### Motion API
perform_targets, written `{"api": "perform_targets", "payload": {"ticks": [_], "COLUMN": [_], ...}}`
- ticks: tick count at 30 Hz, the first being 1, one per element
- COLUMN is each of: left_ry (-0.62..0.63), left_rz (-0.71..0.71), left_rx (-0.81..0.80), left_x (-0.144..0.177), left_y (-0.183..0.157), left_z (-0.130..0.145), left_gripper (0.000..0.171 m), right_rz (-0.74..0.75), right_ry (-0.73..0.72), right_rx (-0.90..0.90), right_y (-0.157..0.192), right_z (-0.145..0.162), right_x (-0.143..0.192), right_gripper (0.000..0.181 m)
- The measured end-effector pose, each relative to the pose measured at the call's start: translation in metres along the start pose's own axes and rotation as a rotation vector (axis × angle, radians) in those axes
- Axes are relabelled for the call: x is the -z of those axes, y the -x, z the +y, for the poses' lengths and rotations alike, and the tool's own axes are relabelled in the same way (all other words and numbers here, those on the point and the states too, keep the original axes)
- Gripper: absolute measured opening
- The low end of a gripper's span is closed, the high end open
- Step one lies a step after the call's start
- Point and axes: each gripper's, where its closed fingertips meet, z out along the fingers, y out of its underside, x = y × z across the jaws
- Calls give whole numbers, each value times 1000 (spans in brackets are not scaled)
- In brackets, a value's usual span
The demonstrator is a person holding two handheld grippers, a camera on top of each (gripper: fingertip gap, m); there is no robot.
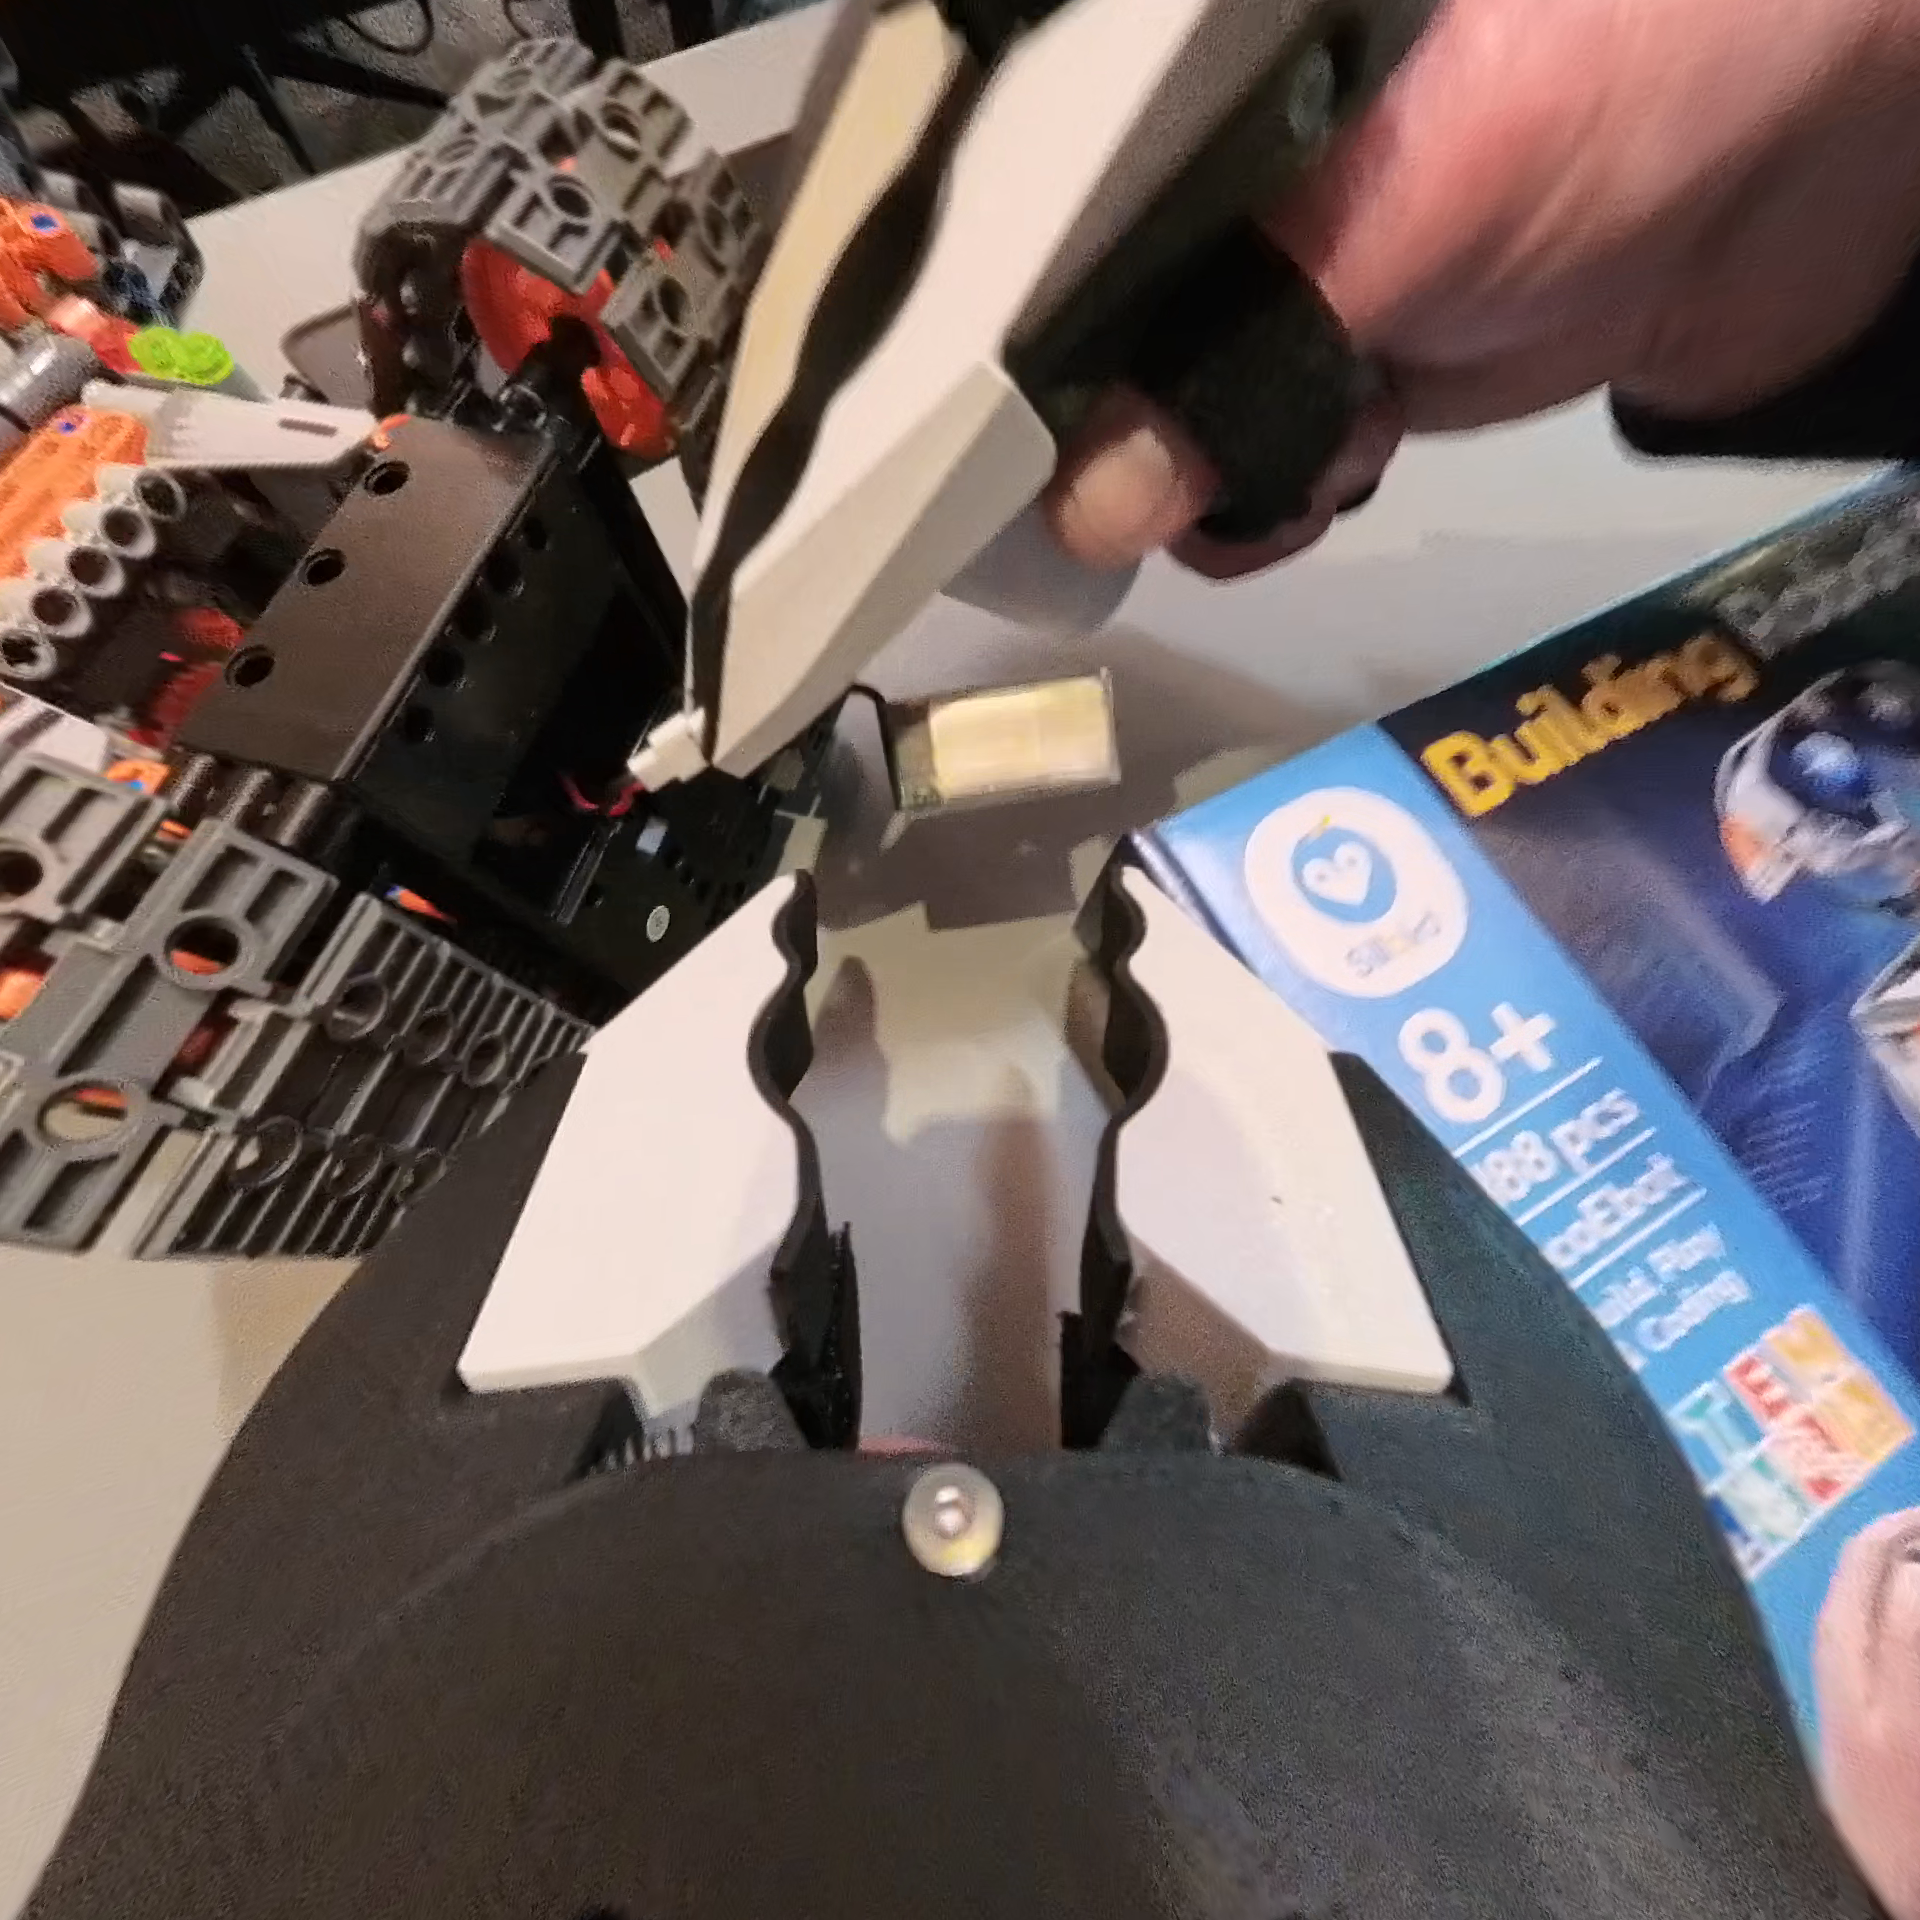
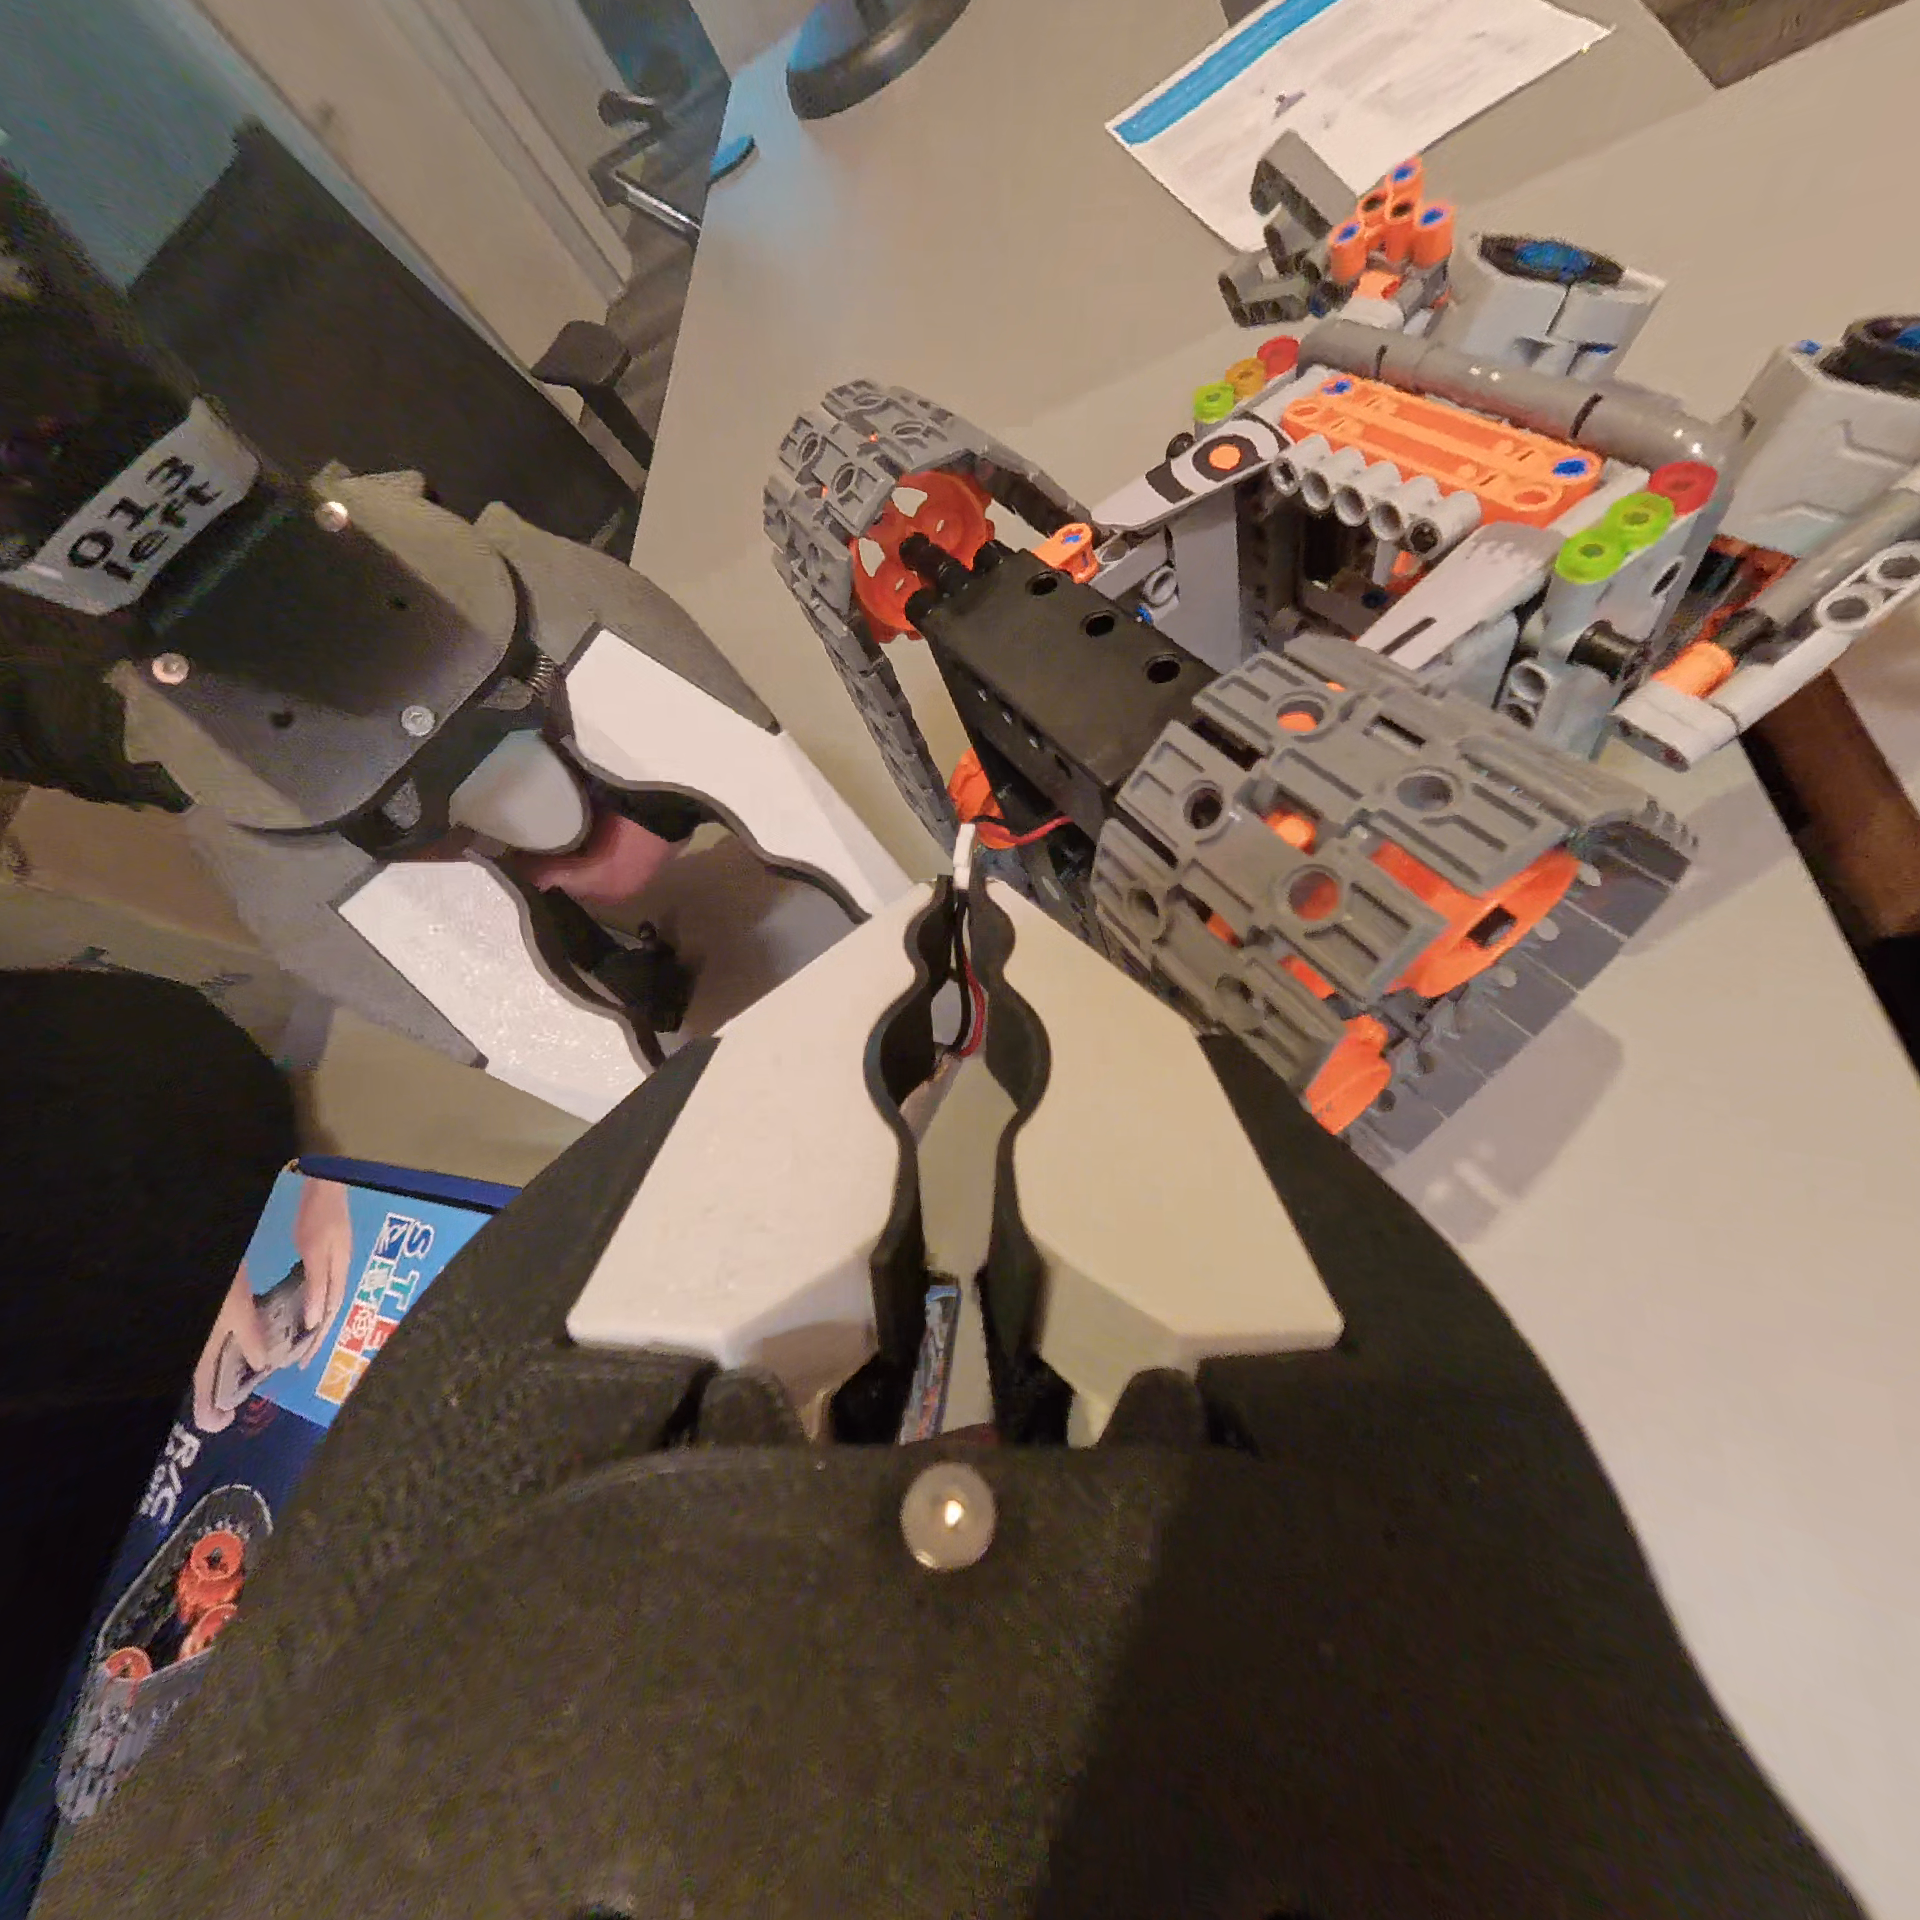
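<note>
My right gripper [image 2: 956,899] is shut on a thin red and black wire [image 2: 966,987] with a white plug [image 2: 964,852]. The plug is at the black motor block [image 2: 1060,665] of a grey and orange tracked toy robot [image 2: 1351,790]. In the left wrist view the right gripper [image 1: 712,743] comes down from the top, and a small silver and yellowish battery pack [image 1: 1003,748] hangs just beside its tips. My left gripper [image 1: 956,899] is open and empty, its tips just short of the battery pack. It also shows in the right wrist view [image 2: 758,956], open.
The toy robot [image 1: 312,623] stands on a white table [image 1: 1455,623], close on the left of my left gripper. A blue toy box [image 1: 1558,1039] lies close on its right and also shows in the right wrist view [image 2: 312,1299]. A printed sheet [image 2: 1351,94] lies behind the robot. A hand [image 1: 1610,208] holds the right gripper. Some 5 cm of space lies between my two pairs of fingers. Between my right fingertips and the black motor block [image 2: 1060,665] there is roughly 4 cm. Seen from the left wrist view [image 1: 396,542] as well.
</note>
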Motion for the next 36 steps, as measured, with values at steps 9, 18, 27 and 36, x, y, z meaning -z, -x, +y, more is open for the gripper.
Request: {"api": "perform_targets", "payload": {"ticks": [9,18,27,36], "left_ry": [-106,-150,-266,-379], "left_rz": [157,162,240,337], "left_rx": [304,436,589,615], "left_x": [-10,-12,7,20], "left_y": [-11,0,8,6], "left_z": [-14,-12,-22,-33], "left_gripper": [34,6,6,6], "right_rz": [-37,-69,56,-34], "right_ry": [-70,-96,-56,-120], "right_rx": [-109,-148,-42,-187], "right_y": [4,8,15,20], "right_z": [2,2,17,22], "right_x": [-7,-3,32,22], "right_gripper": [0,8,30,14]}}
